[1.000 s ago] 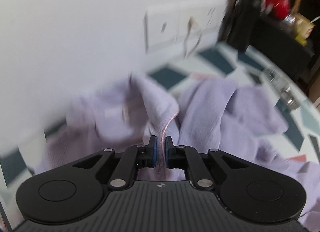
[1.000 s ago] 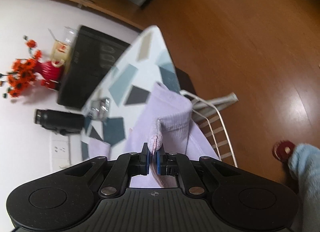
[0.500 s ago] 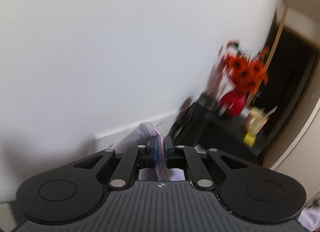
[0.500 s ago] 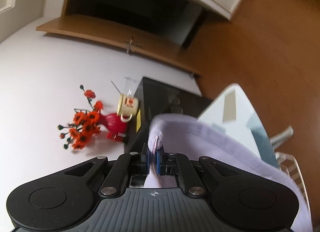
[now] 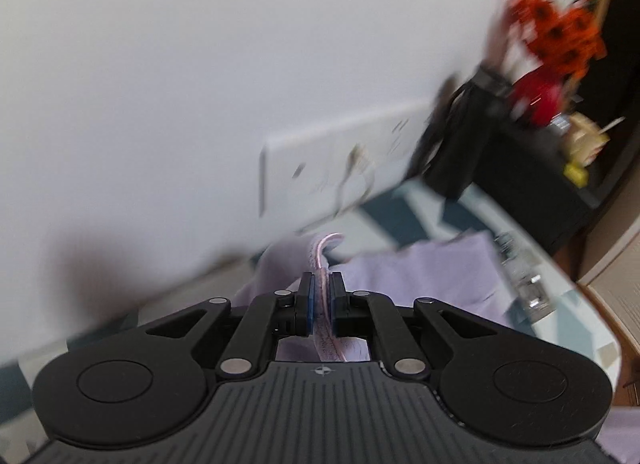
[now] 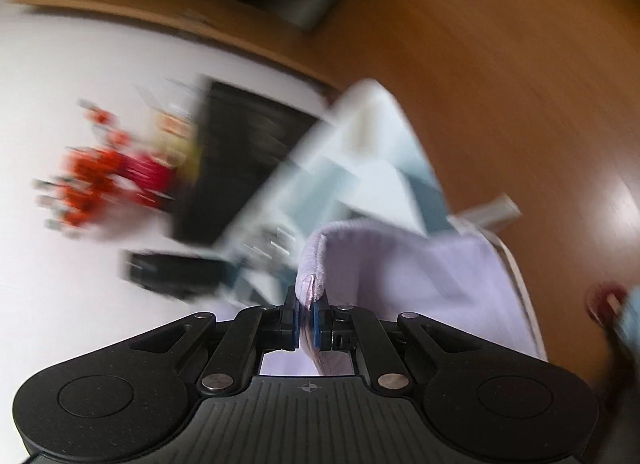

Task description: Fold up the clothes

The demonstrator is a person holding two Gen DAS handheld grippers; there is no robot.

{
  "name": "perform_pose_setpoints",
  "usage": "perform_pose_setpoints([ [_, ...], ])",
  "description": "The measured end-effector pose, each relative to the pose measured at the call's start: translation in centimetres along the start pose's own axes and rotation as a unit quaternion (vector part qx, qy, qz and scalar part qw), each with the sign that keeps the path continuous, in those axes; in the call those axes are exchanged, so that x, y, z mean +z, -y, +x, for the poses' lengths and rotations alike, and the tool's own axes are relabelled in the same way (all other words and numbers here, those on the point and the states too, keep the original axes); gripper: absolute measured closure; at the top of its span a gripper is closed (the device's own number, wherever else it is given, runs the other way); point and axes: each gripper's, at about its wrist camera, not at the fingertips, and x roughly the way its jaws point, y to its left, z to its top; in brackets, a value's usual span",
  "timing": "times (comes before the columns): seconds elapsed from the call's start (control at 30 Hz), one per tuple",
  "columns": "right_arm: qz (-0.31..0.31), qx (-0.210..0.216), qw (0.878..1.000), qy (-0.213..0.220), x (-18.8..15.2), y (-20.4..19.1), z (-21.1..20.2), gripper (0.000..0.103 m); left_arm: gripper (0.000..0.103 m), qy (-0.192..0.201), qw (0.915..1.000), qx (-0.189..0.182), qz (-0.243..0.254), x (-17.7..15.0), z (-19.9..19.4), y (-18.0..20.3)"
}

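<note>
A lilac garment (image 5: 432, 272) lies partly on an ironing board with a teal-and-white patterned cover (image 5: 560, 304). My left gripper (image 5: 321, 296) is shut on a pink-trimmed edge of the garment, held above the board near the wall. My right gripper (image 6: 306, 316) is shut on a ribbed hem of the same garment (image 6: 420, 276), which hangs down to the right over the board's edge (image 6: 360, 168). Both views are motion-blurred.
A white wall with a socket plate (image 5: 340, 172) is close ahead of the left gripper. A black cabinet (image 5: 540, 184) holds a red vase with orange flowers (image 5: 548, 48) and a mug. A black flask (image 6: 172, 272) stands by the wall. Wooden floor (image 6: 520, 64) lies beyond.
Both grippers first swung up with the garment, then tilted back down toward the board. The board and the spread cloth are back in view. Both grips have held.
</note>
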Motion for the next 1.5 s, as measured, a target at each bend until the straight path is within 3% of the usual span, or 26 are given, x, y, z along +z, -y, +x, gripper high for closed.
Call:
perform_pose_setpoints([
  [0.07, 0.003, 0.007, 1.0, -0.001, 0.4, 0.0, -1.3, 0.098, 0.095, 0.004, 1.0, -0.002, 0.009, 0.0, -1.2, 0.3],
  [0.23, 0.005, -0.092, 0.993, -0.078, -2.2, 3.7, -1.2, 0.098, 0.095, -0.029, 0.9984, 0.007, 0.047, -4.7, -2.0, 0.3],
  [0.33, 0.03, -0.126, 0.987, -0.097, -3.0, 6.3, -1.5, 0.098, 0.095, -0.018, 0.9992, 0.009, 0.035, -6.0, -3.4, -0.9],
  [0.5, 0.026, -0.119, 0.989, -0.087, -3.3, 6.7, -3.3, 0.098, 0.095, 0.013, 0.9995, 0.024, 0.016, -5.6, -4.9, -2.7],
  [0.6, 0.022, -0.12, 0.988, -0.091, -3.5, 6.7, -4.3, 0.098, 0.095, 0.009, 0.9985, 0.046, 0.027, -6.7, -3.8, -2.9],
  [0.7, 0.03, -0.16, 0.98, -0.119, -4.7, 7.9, -3.8, 0.098, 0.095, -0.007, 0.9959, 0.082, 0.037, -8.7, -1.6, -3.5],
  [0.83, 0.061, -0.221, 0.958, -0.172, -6.9, 11.5, -2.5, 0.098, 0.095, -0.009, 0.9874, 0.141, 0.072, -10.3, 0.7, -3.5],
  [0.97, 0.057, -0.254, 0.947, -0.188, -8.6, 13.5, -1.0, 0.098, 0.092, -0.024, 0.9749, 0.185, 0.122, -11.6, 2.8, -1.8],
  [1.0, 0.055, -0.256, 0.945, -0.194, -8.7, 13.6, -0.4, 0.097, 0.087, -0.038, 0.9698, 0.197, 0.139, -12.1, 3.6, -1.1],
  [1.07, 0.052, -0.266, 0.941, -0.203, -8.7, 13.9, 0.4, 0.089, 0.067, -0.052, 0.9621, 0.21, 0.166, -13.0, 4.1, 0.2],
  [1.1, 0.051, -0.274, 0.938, -0.207, -8.5, 14.0, 0.7, 0.074, 0.047, -0.046, 0.9635, 0.2, 0.171, -13.4, 3.6, 0.9],
  [1.13, 0.049, -0.277, 0.937, -0.205, -8.3, 13.8, 0.5, 0.06, 0.037, -0.04, 0.9648, 0.191, 0.176, -13.7, 3.1, 1.5],
  [1.23, 0.038, -0.276, 0.944, -0.176, -7.1, 13.0, -0.5, 0.052, 0.036, -0.041, 0.9743, 0.148, 0.165, -14.4, 0.7, 3.2],
  [1.33, 0.041, -0.233, 0.954, -0.183, -6.1, 12.4, -1.6, 0.051, 0.036, -0.08, 0.9926, 0.056, 0.072, -15.2, -2.1, 3.4],
  [1.4, 0.032, -0.211, 0.955, -0.205, -6.3, 11.9, -1.7, 0.051, 0.036, -0.115, 0.9934, -0.004, 0.005, -16.6, -2.7, 3.2],
  [1.5, 0.052, -0.199, 0.949, -0.239, -7.5, 12.4, -1.3, 0.053, 0.037, -0.16, 0.9861, -0.029, -0.033, -19.1, -1.6, 3.8],
])
